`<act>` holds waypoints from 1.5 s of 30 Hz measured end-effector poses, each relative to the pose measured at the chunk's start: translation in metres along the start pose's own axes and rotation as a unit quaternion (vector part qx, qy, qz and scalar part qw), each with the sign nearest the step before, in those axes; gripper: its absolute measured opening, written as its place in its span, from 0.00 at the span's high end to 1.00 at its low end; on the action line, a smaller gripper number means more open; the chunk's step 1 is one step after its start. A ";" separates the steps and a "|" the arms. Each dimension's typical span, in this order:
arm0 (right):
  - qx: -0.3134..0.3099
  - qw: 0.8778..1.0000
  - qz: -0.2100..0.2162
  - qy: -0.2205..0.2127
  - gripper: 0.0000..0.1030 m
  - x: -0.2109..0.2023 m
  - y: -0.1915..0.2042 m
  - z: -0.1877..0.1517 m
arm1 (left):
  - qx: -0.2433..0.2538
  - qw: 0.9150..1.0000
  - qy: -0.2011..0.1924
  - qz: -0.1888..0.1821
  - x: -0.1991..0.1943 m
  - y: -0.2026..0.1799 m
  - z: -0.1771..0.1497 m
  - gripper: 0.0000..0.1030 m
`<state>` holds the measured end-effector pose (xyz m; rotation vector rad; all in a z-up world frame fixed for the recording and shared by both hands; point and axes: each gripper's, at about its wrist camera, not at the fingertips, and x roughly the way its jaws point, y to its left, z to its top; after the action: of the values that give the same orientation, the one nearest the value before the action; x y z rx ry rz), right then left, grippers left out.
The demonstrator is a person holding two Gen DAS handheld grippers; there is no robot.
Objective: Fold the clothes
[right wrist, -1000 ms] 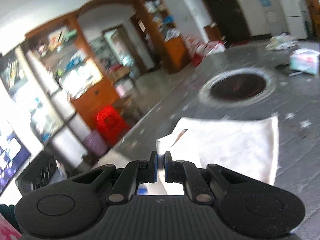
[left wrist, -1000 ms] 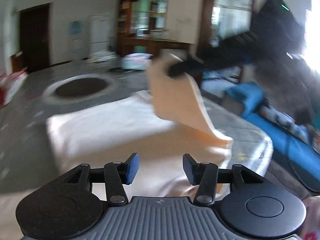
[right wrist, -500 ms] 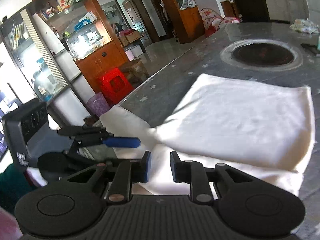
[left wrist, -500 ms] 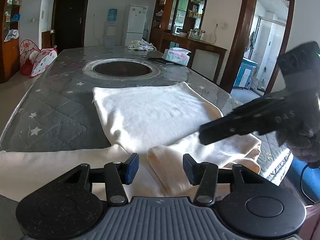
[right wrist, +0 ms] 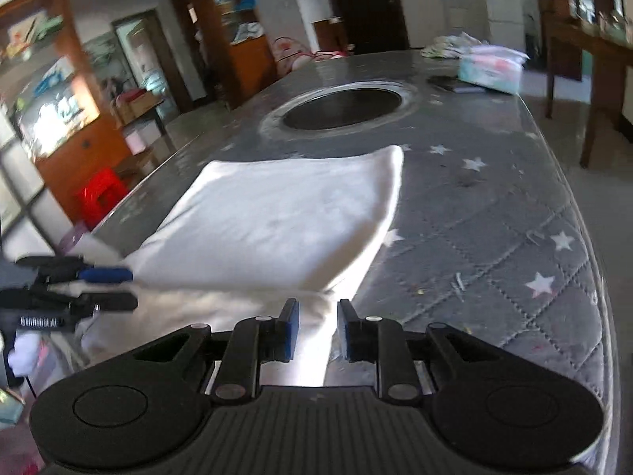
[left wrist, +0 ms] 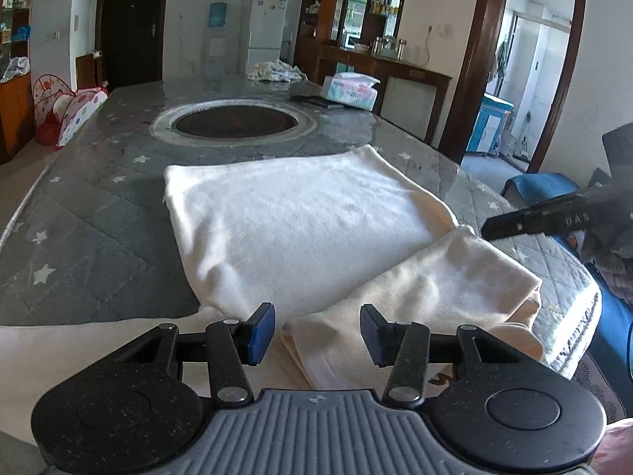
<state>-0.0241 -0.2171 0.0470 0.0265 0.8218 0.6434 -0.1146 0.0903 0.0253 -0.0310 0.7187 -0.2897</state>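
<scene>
1. At the far left, a pink dotted play tent (left wrist: 67,109) stands on the floor beside the long grey quilted table with white stars (left wrist: 79,237).
2. The left gripper (left wrist: 316,328) hangs low over the near table edge; its blue-padded jaws are closing, with the folded corner of the cloth lying below the gap and neither pad pressing on it.
3. The cream-white soft fabric garment (left wrist: 300,221) lies flat in the middle of the table, a second folded layer across its near right part, its near end spilling over the table edge.
4. Beyond it, a dark round inset (left wrist: 233,120) sits in the tabletop, and further right a pastel tissue pack (left wrist: 348,91).
5. The right gripper (right wrist: 316,332) hovers at the garment's near right corner, fingers a little apart, cloth showing through the gap but not pinched.
</scene>
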 end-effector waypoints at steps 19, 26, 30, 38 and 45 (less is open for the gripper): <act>-0.176 0.984 0.004 -0.007 0.66 0.030 0.036 0.004 | 0.017 1.000 -0.021 0.012 -0.006 -0.003 0.016 0.87; -0.188 0.982 0.016 0.019 0.69 0.037 0.028 0.008 | 0.016 0.999 -0.025 0.012 -0.003 -0.003 0.019 0.87; -0.175 0.984 0.015 0.021 0.95 0.031 0.019 0.009 | 0.015 0.999 -0.028 0.013 -0.004 -0.003 0.021 0.87; -0.162 0.987 -0.012 0.011 0.91 0.023 0.015 0.005 | 0.003 1.000 0.001 0.031 0.016 0.003 0.012 0.80; -0.184 0.983 0.008 -0.005 0.85 0.000 0.033 0.001 | 0.001 0.999 -0.026 0.030 -0.015 0.000 0.010 0.80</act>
<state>-0.0410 -0.1907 0.0562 -0.2995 0.6829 0.8022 -0.1189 0.0937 0.0421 -0.0157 0.6669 -0.2313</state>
